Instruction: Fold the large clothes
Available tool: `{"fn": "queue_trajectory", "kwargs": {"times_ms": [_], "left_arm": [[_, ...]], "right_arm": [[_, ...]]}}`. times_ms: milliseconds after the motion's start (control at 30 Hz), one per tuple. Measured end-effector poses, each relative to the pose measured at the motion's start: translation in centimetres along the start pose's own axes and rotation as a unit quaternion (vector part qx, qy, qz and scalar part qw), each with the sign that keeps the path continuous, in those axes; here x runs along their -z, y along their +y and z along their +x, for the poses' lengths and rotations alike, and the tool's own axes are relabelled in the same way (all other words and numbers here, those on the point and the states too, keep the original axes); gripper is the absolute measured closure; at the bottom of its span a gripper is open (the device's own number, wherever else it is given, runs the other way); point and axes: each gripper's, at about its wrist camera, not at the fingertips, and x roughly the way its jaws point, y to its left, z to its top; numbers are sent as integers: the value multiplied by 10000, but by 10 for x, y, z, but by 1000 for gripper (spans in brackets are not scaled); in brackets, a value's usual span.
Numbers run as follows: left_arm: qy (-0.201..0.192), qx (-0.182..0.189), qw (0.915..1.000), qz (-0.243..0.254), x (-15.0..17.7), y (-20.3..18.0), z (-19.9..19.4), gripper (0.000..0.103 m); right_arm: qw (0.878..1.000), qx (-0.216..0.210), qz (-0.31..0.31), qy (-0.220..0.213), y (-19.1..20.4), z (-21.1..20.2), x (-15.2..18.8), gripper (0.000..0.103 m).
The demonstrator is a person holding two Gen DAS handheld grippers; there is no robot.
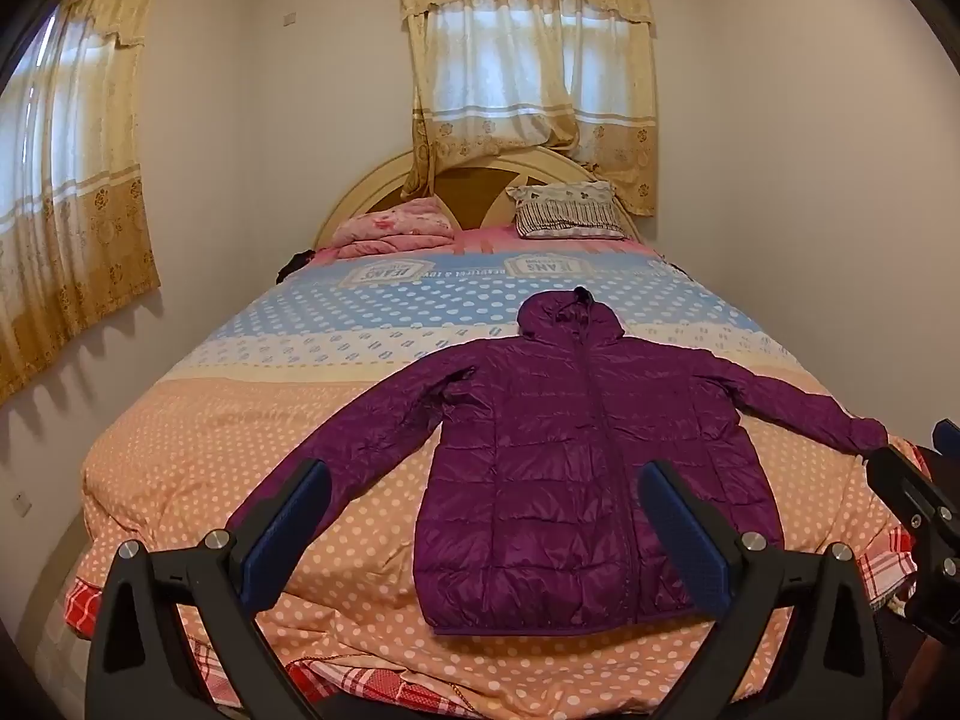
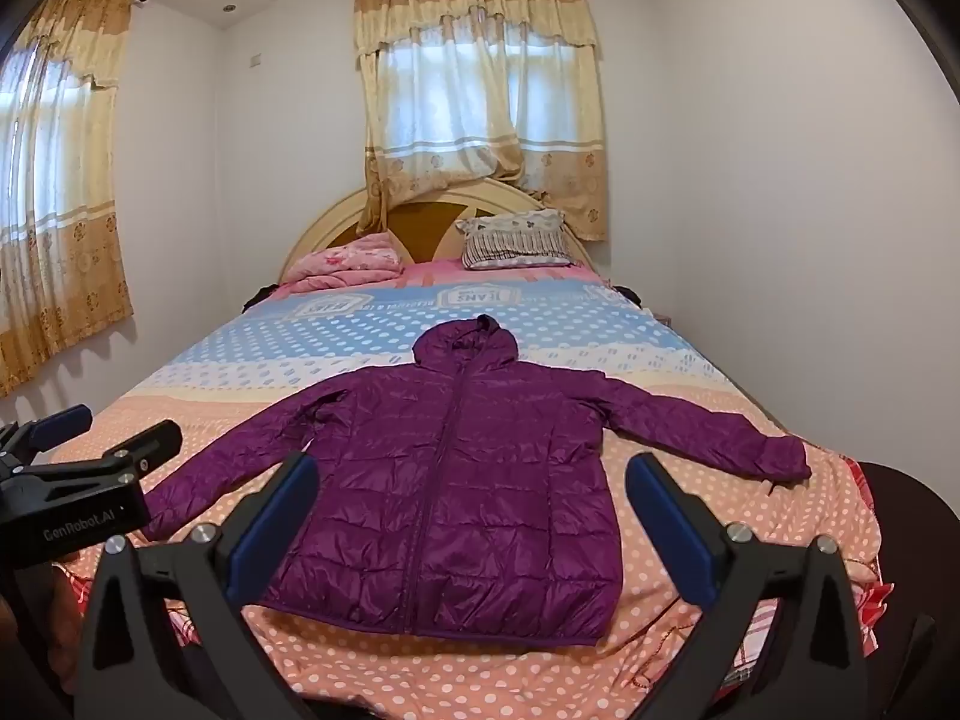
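Observation:
A purple hooded puffer jacket (image 1: 576, 456) lies flat, front up and zipped, on the bed with both sleeves spread out and the hood pointing toward the headboard; it also shows in the right wrist view (image 2: 456, 492). My left gripper (image 1: 486, 516) is open and empty, held above the foot of the bed before the jacket's hem. My right gripper (image 2: 471, 510) is open and empty, also before the hem. The right gripper shows at the right edge of the left wrist view (image 1: 912, 480), near the right cuff. The left gripper shows at the left of the right wrist view (image 2: 102, 438).
The bed (image 1: 252, 438) has a polka-dot cover in orange, cream and blue bands. A folded pink blanket (image 1: 390, 228) and a striped pillow (image 1: 567, 213) lie by the headboard. Curtained windows are behind and on the left wall (image 1: 66, 192). A white wall runs along the right.

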Motion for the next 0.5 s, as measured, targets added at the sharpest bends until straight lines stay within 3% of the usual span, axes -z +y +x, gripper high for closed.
{"fn": "queue_trajectory", "kwargs": {"times_ms": [133, 500], "left_arm": [[-173, -90, 9997, 134, 3, -11, -5, 1], [-45, -25, 9999, -150, 0, 5, 2, 1]], "right_arm": [[10000, 1, -11, 12, 1, 1, 0, 0], [10000, -22, 59, 55, 4, 5, 3, 0]]}}
